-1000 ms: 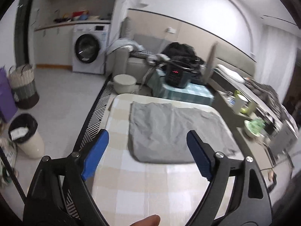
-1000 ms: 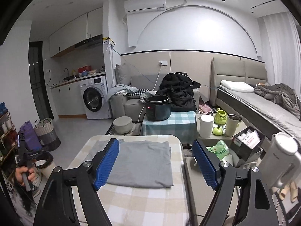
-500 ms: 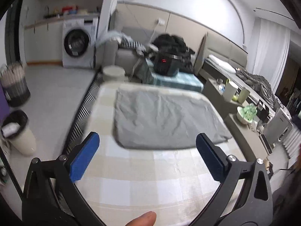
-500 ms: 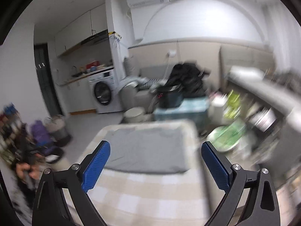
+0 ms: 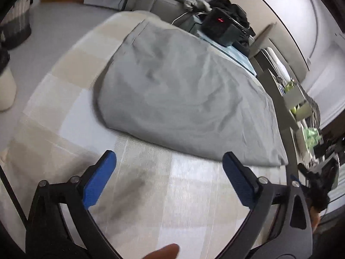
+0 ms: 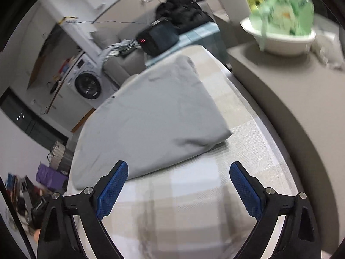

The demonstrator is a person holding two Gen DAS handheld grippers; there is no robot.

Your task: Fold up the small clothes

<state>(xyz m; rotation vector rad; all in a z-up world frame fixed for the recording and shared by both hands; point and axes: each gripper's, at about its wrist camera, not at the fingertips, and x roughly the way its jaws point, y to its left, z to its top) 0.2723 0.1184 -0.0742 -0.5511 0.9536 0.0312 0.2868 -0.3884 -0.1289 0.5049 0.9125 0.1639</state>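
Both the left gripper (image 5: 169, 172) and the right gripper (image 6: 179, 182) had jaws spread wide and held nothing, each poised just short of the near edge of the folded grey garment (image 5: 185, 95) (image 6: 151, 116), which lay flat on the checked tablecloth (image 5: 172, 205) (image 6: 194, 205).

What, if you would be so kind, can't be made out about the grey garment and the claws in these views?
- Grey garment: its kind and fold count; left wrist view shows only a flat top.
- Its left end: right wrist view, behind a claw finger.
- Red display digits: too small, blurred.
- Whether either claw touches the tablecloth: unclear.
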